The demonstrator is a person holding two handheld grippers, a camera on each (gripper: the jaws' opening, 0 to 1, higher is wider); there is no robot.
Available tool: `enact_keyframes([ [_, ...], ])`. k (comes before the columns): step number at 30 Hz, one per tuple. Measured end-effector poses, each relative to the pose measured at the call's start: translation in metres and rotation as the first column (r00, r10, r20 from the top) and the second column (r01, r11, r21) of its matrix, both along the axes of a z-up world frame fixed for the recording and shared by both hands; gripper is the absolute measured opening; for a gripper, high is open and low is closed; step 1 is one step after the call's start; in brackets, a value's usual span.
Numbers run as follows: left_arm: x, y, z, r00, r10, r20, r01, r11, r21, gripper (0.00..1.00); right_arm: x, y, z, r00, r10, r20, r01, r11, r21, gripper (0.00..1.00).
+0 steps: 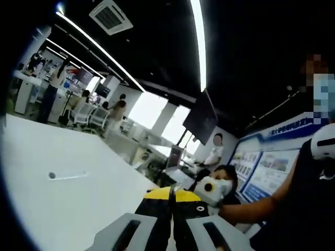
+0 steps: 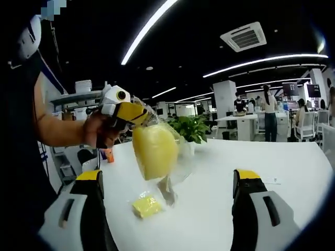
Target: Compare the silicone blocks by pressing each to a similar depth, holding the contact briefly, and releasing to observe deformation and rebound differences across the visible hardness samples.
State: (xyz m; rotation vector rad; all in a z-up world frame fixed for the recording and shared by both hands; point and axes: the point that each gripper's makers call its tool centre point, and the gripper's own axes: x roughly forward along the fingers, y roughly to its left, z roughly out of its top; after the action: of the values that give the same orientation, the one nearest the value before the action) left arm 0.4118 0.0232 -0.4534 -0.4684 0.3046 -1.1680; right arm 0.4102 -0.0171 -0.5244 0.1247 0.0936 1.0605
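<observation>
Silicone blocks show in the right gripper view: a large pale yellow block (image 2: 155, 150) hangs inside a clear plastic bag (image 2: 175, 162), lifted off the white surface (image 2: 209, 209) by the left claw (image 2: 137, 112), whose yellow-tipped jaws are pinched on the top of the bag; a person's hand (image 2: 99, 130) grips that claw from the left; a smaller yellow block (image 2: 146, 206) lies flat on the surface beneath the hanging one, between the right claw's (image 2: 166, 191) jaws and nearer the left-hand jaw; the right claw stands wide apart and has hold of nothing, the hanging block ahead of it and above the gap; a potted green plant (image 2: 191, 128) sits on the surface just behind the bag. In the left gripper view the left claw (image 1: 170, 196) has its jaws drawn together with only a thin line between them; the bag and block are hidden below the tips, so the grip itself cannot be made out there; the white surface (image 1: 63, 198) stretches to the left, and whether the bag's lower edge touches the surface in the right gripper view is hard to tell.
</observation>
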Motion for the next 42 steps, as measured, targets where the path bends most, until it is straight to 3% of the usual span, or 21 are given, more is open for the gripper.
enact_keyframes([
  [11,-0.009,0.006,-0.008,0.999,-0.041,-0.016,0.040,0.998,-0.039,0.00,-0.008,0.021,-0.003,0.997,0.082,0.012,-0.082,0.997,0.012,0.74],
  [21,-0.014,0.007,-0.009,0.997,-0.069,-0.046,0.064,0.992,-0.109,0.00,-0.011,0.036,-0.003,0.992,0.126,0.017,-0.126,0.992,0.027,0.62],
  [34,-0.013,0.006,-0.013,0.995,-0.068,-0.073,0.059,0.991,-0.122,0.00,-0.010,0.043,-0.005,0.992,0.129,0.008,-0.129,0.989,0.071,0.50],
  [38,-0.013,0.006,-0.013,0.995,-0.066,-0.078,0.056,0.990,-0.126,0.00,-0.012,0.043,-0.003,0.991,0.137,0.008,-0.137,0.986,0.095,0.34],
  [42,-0.011,0.008,-0.017,0.995,-0.055,-0.085,0.043,0.991,-0.127,0.00,-0.014,0.045,-0.005,0.988,0.153,0.004,-0.153,0.986,0.072,0.28],
])
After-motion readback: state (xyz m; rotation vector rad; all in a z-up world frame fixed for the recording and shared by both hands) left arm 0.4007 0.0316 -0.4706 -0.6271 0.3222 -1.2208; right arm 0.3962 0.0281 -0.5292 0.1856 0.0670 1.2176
